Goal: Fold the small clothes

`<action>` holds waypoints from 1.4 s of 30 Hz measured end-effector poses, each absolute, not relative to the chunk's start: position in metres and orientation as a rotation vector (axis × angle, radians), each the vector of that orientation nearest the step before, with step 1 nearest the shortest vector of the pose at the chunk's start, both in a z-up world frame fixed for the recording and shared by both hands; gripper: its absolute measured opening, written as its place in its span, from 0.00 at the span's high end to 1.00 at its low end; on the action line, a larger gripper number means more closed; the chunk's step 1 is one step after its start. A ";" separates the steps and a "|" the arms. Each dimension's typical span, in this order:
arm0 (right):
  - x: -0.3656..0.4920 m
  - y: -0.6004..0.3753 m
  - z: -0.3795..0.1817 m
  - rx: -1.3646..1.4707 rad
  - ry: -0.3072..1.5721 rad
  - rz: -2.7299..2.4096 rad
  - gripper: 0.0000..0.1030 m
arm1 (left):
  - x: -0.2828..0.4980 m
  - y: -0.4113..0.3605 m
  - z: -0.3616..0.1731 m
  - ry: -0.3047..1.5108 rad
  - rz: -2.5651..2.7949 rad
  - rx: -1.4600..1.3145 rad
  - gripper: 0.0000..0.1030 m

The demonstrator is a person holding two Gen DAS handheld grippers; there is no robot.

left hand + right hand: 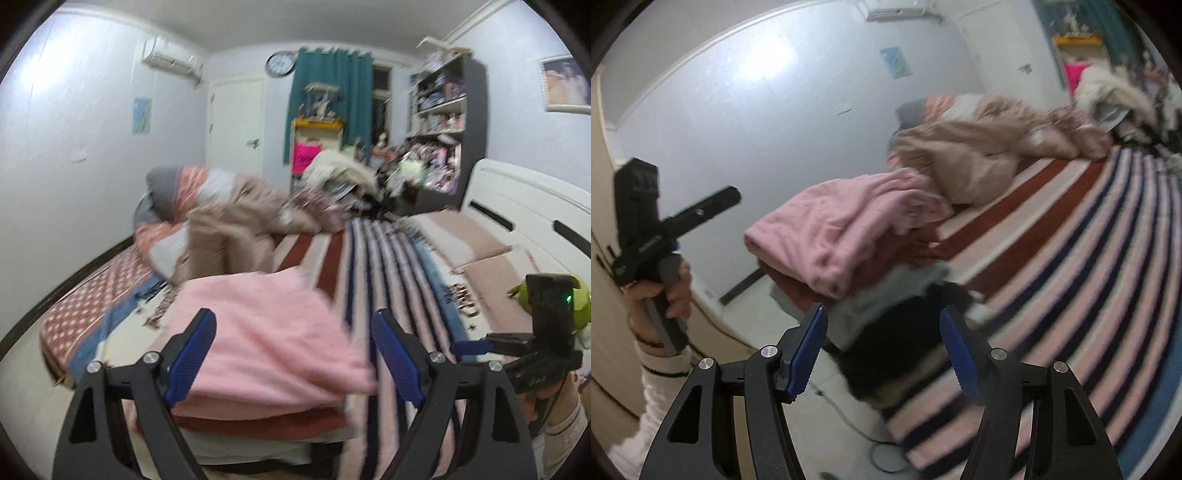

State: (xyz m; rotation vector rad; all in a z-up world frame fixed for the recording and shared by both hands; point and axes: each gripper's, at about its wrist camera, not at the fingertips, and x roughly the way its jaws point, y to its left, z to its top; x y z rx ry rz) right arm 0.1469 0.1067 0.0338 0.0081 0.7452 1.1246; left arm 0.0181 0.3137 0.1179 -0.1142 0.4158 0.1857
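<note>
Both your grippers are released and empty: the left gripper (291, 354) sits just short of the folded pink garment (266, 332) atop the stack at the bed's (369, 258) near edge, nearer it than the right gripper (882, 350).

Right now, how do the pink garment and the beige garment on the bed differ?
The pink garment is folded flat and lies on top of a stack near the bed's edge; the beige garment lies crumpled and unfolded farther back. The pink one rests on a dark red piece; the beige one lies on the striped cover against the bedding. Both are soft, plain-coloured cloth, and neither open gripper touches them.
</note>
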 end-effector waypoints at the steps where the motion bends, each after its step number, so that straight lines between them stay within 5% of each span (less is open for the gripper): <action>1: 0.143 0.094 0.032 0.009 0.727 1.101 0.42 | 0.015 0.293 0.115 0.374 0.176 -0.105 0.18; 7: 0.099 -0.004 0.022 -0.017 0.563 0.875 0.39 | -0.004 0.199 0.088 0.159 0.171 -0.053 0.07; 13: 0.041 -0.084 0.014 -0.078 0.390 0.632 0.25 | -0.002 0.108 0.051 0.100 0.141 -0.003 0.01; 18: 0.010 -0.115 0.000 -0.132 0.295 0.468 0.00 | 0.004 0.069 0.022 0.121 0.137 -0.017 0.01; 42: -0.024 -0.148 0.000 -0.052 0.227 0.408 0.00 | -0.006 0.025 0.006 0.136 0.071 -0.009 0.01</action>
